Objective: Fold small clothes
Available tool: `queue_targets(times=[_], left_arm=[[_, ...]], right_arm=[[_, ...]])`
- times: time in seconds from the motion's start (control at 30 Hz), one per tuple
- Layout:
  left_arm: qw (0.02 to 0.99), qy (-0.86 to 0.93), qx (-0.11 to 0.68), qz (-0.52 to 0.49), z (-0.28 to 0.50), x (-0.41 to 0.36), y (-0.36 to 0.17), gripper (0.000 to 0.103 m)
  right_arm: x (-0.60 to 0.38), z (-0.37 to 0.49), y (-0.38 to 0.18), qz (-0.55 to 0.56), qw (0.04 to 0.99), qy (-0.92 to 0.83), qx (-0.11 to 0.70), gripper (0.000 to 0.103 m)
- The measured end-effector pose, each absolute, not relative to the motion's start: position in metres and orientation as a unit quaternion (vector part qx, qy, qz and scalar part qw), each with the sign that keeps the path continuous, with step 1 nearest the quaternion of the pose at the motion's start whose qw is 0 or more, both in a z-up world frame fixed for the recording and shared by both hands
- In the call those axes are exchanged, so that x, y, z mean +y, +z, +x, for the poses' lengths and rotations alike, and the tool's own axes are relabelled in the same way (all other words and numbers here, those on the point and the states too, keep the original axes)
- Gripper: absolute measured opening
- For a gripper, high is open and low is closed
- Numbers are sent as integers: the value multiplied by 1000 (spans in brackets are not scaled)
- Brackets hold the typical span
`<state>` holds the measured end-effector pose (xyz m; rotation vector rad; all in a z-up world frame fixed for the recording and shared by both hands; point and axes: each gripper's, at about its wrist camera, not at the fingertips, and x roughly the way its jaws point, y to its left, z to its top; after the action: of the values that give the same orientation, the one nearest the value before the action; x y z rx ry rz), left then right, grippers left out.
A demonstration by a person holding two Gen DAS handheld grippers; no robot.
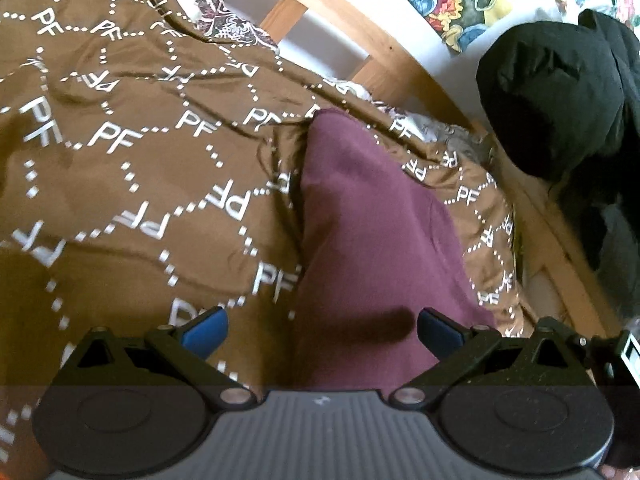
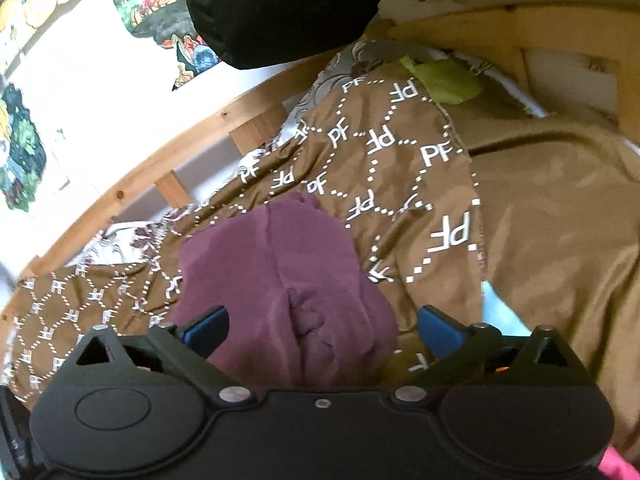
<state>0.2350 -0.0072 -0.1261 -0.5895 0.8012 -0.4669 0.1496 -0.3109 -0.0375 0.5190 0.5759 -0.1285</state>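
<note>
A small maroon garment [image 1: 372, 236] lies on a brown bedspread printed with white "PF" letters [image 1: 120, 152]. In the left wrist view it runs as a long flat strip away from my left gripper [image 1: 320, 334], which is open just above its near end. In the right wrist view the garment [image 2: 280, 264] is bunched with a wrinkled fold near the middle. My right gripper [image 2: 324, 330] is open above its near part, blue pads on either side, holding nothing.
A wooden bed rail [image 1: 384, 52] runs along the far side by a white wall with colourful posters [image 2: 24, 148]. A black bulky garment [image 1: 560, 96] hangs at the bed's end. A plain tan blanket [image 2: 560, 216] and a lime-green cloth [image 2: 448, 80] lie to the right.
</note>
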Motion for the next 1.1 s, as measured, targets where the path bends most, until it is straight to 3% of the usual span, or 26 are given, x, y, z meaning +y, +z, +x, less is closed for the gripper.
queue_targets(times=[0.27, 0.47, 0.73, 0.9, 1.1], left_arm=[[836, -225, 401, -299, 257, -15, -149, 103], [860, -216, 382, -261, 247, -26, -150, 103], [868, -210, 370, -256, 242, -27, -150, 103], [871, -206, 366, -256, 241, -30, -151, 103], [870, -205, 366, -257, 241, -30, -151, 103]], right_arm=[[-326, 177, -42, 246, 934, -30, 257, 102], [-332, 221, -43, 149, 962, -25, 228, 102], [-352, 280, -57, 178, 956, 56, 227, 102], [-362, 305, -72, 196, 941, 84, 264, 87], [-358, 315, -84, 204, 935, 86, 277, 79]])
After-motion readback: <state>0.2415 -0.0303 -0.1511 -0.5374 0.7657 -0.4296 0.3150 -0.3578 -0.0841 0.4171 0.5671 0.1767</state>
